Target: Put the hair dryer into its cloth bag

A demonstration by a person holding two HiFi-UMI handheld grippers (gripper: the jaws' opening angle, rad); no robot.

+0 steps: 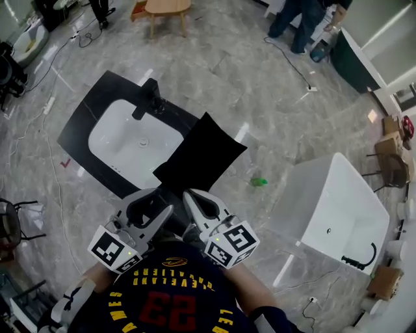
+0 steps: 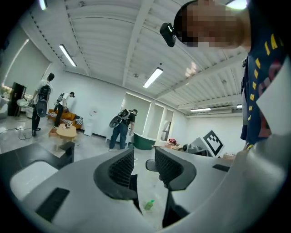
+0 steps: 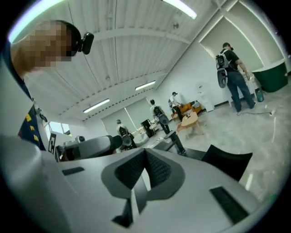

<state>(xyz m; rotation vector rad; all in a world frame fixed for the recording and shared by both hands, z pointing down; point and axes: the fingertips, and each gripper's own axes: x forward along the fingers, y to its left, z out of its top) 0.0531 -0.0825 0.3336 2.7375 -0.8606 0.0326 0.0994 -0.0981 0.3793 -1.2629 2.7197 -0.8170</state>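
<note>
The black cloth bag (image 1: 201, 156) lies flat on the right corner of the black counter (image 1: 84, 123), partly over its edge; the right gripper view shows the bag (image 3: 227, 166) at lower right. I cannot make out the hair dryer in any view. Both grippers are held close to the person's chest, below the bag and apart from it. My left gripper (image 1: 156, 200) is open, and nothing sits in the gap between its ribbed pads (image 2: 122, 167). My right gripper (image 1: 190, 195) is shut, its pads (image 3: 157, 170) meeting with nothing between them.
A white sink (image 1: 130, 140) with a black faucet (image 1: 148, 97) is set in the counter. A small green object (image 1: 259, 182) lies on the marble floor. A white bathtub (image 1: 338, 208) stands at right. A wooden table (image 1: 168, 8), people (image 1: 299, 19) and cables are farther off.
</note>
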